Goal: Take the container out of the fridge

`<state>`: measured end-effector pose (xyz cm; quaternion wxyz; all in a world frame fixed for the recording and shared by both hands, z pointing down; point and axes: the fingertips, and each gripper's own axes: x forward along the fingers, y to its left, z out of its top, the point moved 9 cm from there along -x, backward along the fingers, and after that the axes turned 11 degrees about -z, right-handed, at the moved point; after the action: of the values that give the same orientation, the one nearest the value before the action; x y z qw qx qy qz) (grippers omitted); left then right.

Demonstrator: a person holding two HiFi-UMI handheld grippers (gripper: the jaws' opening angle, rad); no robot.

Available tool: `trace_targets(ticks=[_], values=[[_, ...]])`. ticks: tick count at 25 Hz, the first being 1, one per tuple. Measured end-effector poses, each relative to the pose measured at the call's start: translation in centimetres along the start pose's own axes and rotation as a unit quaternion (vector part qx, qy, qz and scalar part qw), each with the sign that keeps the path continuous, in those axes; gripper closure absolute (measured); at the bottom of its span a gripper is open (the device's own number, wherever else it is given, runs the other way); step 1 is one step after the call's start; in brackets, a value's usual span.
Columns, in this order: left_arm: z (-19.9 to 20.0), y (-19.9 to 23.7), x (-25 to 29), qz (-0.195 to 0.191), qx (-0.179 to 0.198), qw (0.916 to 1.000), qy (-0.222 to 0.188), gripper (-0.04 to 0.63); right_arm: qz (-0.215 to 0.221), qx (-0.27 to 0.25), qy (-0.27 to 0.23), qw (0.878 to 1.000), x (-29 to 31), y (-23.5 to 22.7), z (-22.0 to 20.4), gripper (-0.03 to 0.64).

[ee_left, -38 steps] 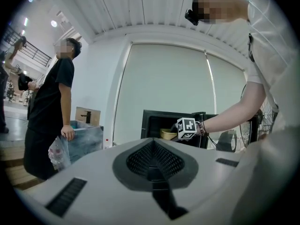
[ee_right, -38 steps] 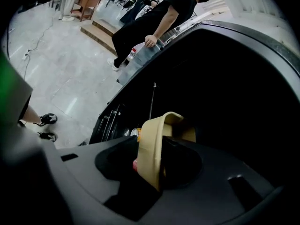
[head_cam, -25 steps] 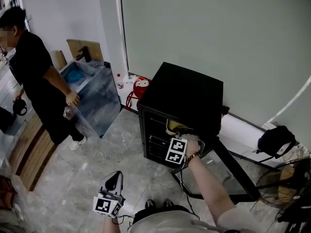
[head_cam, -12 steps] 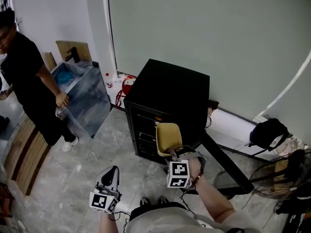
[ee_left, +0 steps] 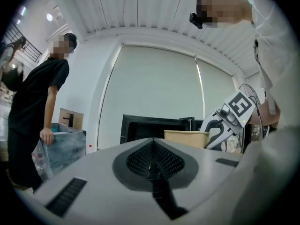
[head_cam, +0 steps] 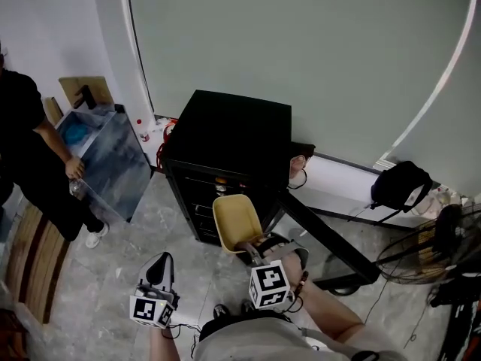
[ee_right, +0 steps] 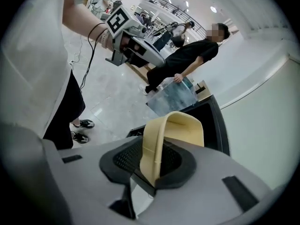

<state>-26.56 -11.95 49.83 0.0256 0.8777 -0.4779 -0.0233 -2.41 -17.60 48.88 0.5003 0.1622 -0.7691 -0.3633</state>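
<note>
The left gripper (head_cam: 160, 265) hangs low, jaws together and empty, while the tan container (head_cam: 235, 220), inside the black fridge (head_cam: 233, 130) a second ago, is now clear of its open front, its rim pinched by the right gripper (head_cam: 252, 250) as the jaws close tighter, so the removal looks essentially done.

Black fridge (head_cam: 229, 134) on tiled floor (head_cam: 105, 269)

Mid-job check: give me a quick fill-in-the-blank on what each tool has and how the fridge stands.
1. The right tool, jaws closing, grips the beige container by its ____.
2. The left tool holds ____; its jaws are shut.
3. The door of the black fridge stands ____.
4. The beige container is ____ of the black fridge.

Missing words: rim; nothing; open; out.
</note>
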Motion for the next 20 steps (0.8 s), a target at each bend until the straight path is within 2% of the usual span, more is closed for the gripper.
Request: trace_targets(ticks=[3, 7, 20], values=[[-0.26, -0.24, 0.58, -0.013, 0.006, 0.9999, 0.0, 0.589, -0.015, -0.016, 0.0, 1.0, -0.16, 0.15, -0.07, 0.532], [-0.5, -0.59, 0.8, -0.015, 0.003, 0.9999, 0.002, 0.589, 0.002, -0.02, 0.009, 1.0, -0.09, 0.65, -0.58, 0.532], [-0.49, -0.93, 0.72, -0.004, -0.003, 0.9999, 0.009, 0.589, 0.001, -0.021, 0.004, 1.0, -0.29, -0.17, -0.69, 0.532]])
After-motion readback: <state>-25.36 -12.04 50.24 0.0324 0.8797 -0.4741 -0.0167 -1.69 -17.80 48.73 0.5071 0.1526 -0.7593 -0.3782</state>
